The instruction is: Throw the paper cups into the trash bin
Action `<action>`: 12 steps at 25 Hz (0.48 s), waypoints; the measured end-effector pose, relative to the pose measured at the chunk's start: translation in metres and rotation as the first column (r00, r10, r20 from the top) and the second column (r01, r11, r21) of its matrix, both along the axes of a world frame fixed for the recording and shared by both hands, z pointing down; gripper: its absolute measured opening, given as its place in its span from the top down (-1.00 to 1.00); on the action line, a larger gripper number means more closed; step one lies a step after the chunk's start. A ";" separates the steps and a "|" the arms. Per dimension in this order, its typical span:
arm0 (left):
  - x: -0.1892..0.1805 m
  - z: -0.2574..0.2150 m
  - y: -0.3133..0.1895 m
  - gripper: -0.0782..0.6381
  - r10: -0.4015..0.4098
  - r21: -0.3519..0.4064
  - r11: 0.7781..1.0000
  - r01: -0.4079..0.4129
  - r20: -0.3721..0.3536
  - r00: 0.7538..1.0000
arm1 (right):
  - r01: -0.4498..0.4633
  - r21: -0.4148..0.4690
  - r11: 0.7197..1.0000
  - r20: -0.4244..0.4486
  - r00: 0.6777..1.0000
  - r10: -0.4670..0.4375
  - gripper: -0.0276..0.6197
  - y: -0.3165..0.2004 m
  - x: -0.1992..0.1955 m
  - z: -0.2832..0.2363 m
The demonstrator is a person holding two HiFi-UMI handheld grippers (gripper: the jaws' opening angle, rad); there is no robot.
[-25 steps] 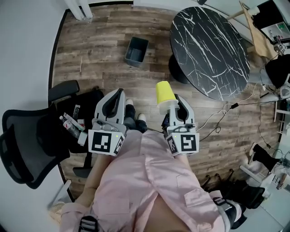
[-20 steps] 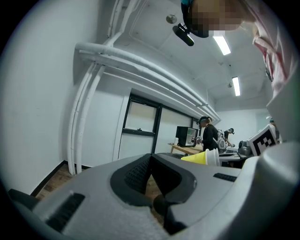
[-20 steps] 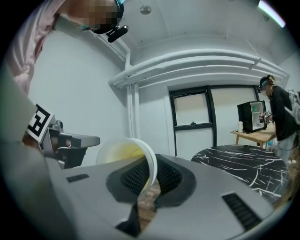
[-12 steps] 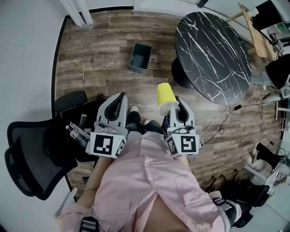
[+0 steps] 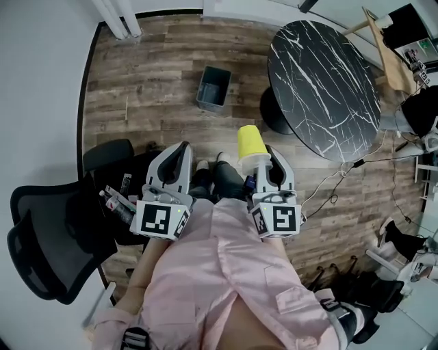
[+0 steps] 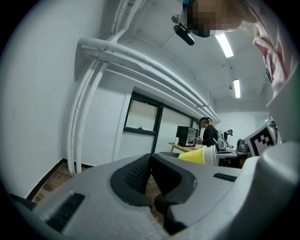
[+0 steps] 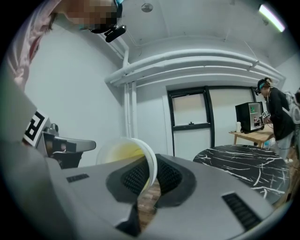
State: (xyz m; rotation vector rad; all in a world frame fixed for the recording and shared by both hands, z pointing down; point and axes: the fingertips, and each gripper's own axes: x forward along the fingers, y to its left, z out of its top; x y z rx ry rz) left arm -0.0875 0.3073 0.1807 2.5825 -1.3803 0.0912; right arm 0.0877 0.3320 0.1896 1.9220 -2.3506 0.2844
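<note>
A yellow paper cup (image 5: 250, 141) with a white rim is pinched at its rim by my right gripper (image 5: 262, 156), which is shut on it; the cup sticks out to the left of the jaws. In the right gripper view the cup's open mouth (image 7: 125, 154) faces the camera, and the rim sits between the pads of the gripper (image 7: 152, 177). My left gripper (image 5: 181, 149) is level beside it, jaws together with nothing in them, as the left gripper view (image 6: 150, 161) shows; the cup (image 6: 199, 155) appears there at the right. A dark grey trash bin (image 5: 213, 87) stands open on the wood floor ahead of both grippers.
A round black marble table (image 5: 321, 72) stands to the right of the bin. A black office chair (image 5: 48, 232) and a dark bag with bottles (image 5: 120, 202) are on the left. Cables (image 5: 328, 184) trail on the floor at right. White pipes (image 5: 118, 17) run up the far wall.
Both grippers and the cup have been carried forward: the bin and the table sit a little lower and nearer in the head view. The grip on the cup is unchanged.
</note>
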 end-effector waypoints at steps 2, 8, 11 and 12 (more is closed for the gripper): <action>0.000 0.001 -0.004 0.74 -0.010 -0.002 1.000 0.010 0.002 1.000 | 0.014 -0.004 1.000 0.001 1.000 -0.014 0.78 -0.005 -0.001 0.001; 0.005 0.000 -0.027 0.74 -0.044 0.013 0.999 0.043 0.035 0.998 | 0.048 -0.009 0.999 -0.008 0.999 -0.049 0.78 -0.032 0.006 0.004; 0.015 -0.003 -0.044 0.74 -0.050 0.045 0.998 0.046 0.079 0.996 | 0.065 0.004 0.998 -0.022 0.998 -0.065 0.78 -0.052 0.014 0.003; 0.018 -0.004 -0.050 0.74 -0.053 0.052 0.997 0.048 0.088 0.995 | 0.070 0.014 0.997 -0.040 0.997 -0.069 0.78 -0.059 0.017 0.003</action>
